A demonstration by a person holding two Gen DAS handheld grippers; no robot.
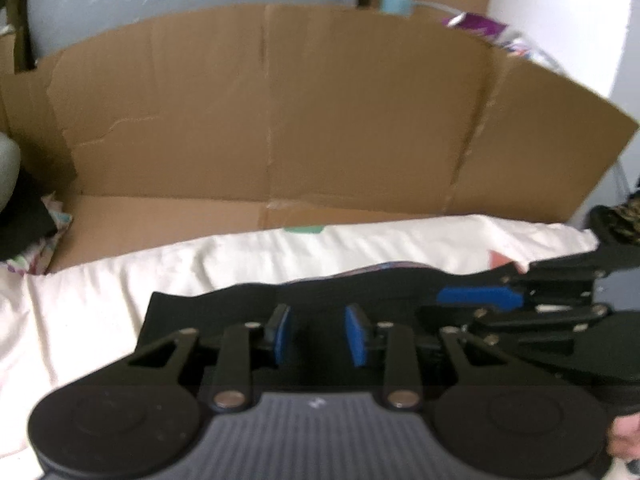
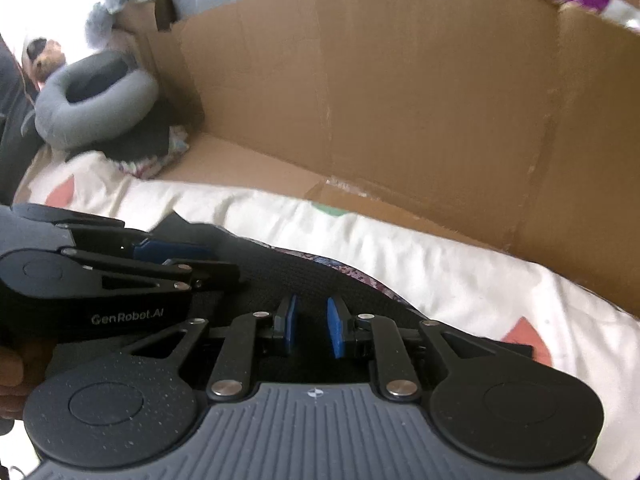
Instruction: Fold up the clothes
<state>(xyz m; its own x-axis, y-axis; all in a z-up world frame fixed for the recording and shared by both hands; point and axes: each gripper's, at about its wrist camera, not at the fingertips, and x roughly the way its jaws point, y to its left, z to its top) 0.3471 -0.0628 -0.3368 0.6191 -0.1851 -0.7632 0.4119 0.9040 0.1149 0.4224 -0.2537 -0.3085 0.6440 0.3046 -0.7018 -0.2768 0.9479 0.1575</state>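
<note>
Your left gripper [image 1: 318, 334] parted, right gripper [image 2: 312, 326] narrower (hold unclear); dark garment [image 2: 320, 280] may slip, fold collapsing.

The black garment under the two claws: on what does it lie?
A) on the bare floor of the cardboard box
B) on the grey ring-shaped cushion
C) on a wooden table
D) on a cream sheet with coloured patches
D: the black garment lies spread on the cream sheet, in front of the cardboard box and away from the grey cushion.
</note>
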